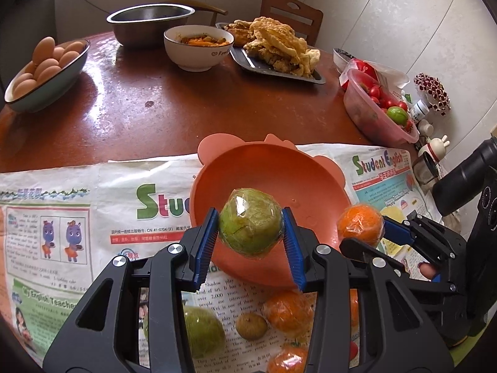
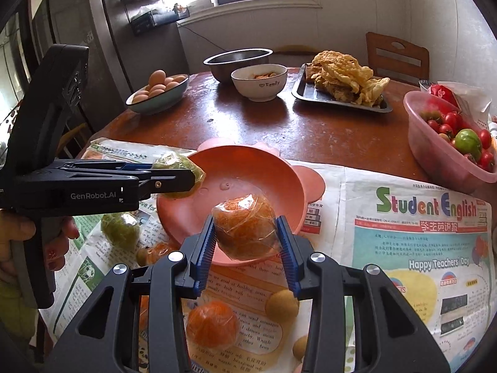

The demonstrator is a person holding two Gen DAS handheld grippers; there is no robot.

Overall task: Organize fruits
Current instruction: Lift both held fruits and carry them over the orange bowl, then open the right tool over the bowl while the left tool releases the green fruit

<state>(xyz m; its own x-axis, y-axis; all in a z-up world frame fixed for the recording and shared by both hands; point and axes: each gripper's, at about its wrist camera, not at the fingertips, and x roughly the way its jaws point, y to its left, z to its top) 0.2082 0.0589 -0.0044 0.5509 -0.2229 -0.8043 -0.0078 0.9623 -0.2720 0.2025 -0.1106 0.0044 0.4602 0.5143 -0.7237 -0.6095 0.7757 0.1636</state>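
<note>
Left claw (image 1: 251, 239) is gripping a wrapped green fruit (image 1: 251, 222), right claw (image 2: 246, 240) an orange (image 2: 245, 227), both over the bowl (image 2: 248, 171); film's looking slippery, so squeezing mid-body seems safest.

Egg bowl (image 1: 46, 71), steel basin (image 1: 149, 21), white bowl (image 1: 198, 46), fried-food tray (image 1: 273, 52), chair (image 1: 292, 15) behind round table (image 1: 155, 108).

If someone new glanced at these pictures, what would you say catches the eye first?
Probably the two wrapped fruits held over the orange bowl: a green fruit in the left claw and an orange in the right claw. Then the heaped fried food on its tray at the table's far side.
</note>
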